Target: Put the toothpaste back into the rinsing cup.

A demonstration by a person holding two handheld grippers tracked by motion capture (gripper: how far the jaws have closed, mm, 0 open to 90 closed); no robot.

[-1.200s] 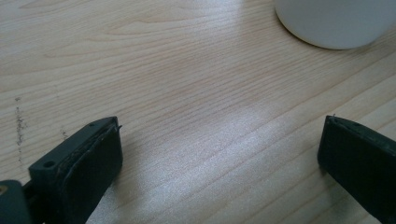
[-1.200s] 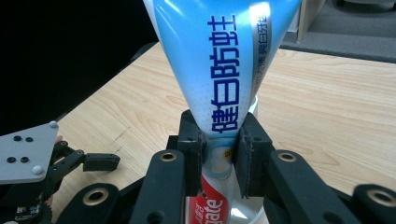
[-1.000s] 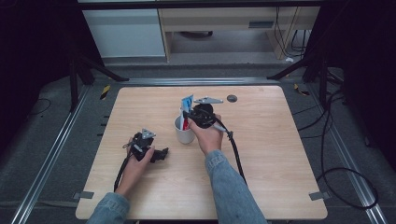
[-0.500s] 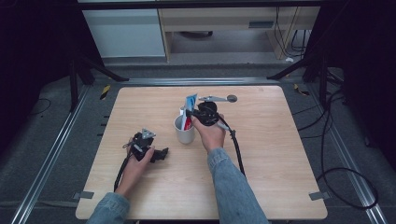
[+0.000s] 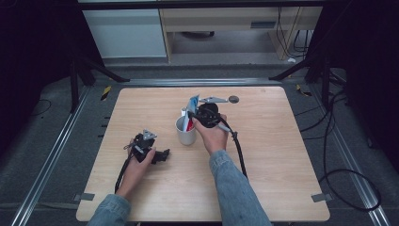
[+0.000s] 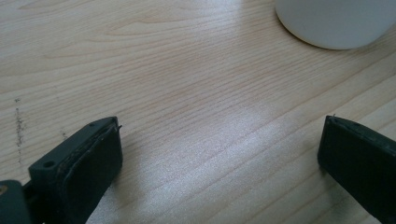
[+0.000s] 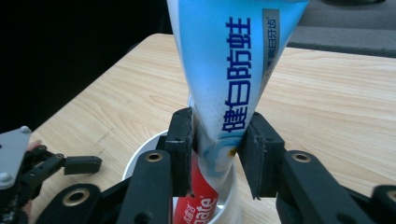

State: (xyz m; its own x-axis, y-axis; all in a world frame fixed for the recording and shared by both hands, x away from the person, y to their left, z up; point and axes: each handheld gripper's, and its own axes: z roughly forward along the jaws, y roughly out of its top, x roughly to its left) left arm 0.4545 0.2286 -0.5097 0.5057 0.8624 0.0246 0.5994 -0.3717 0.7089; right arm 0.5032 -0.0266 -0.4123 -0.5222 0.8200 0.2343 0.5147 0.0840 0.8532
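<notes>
We see the right gripper (image 7: 217, 149), its jaws just easing apart around a blue toothpaste tube (image 7: 233, 70) standing upright in the white cup (image 5: 186, 134), directly ahead, while the left gripper (image 6: 219, 163) rests open and empty nearby.

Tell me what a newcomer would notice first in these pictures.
First, the blue toothpaste tube standing upright in the white cup at mid-table, with the right hand-held gripper around its lower part, jaws just opening. Then the left hand-held gripper, resting wide open on the bare wooden table nearer the person.
</notes>
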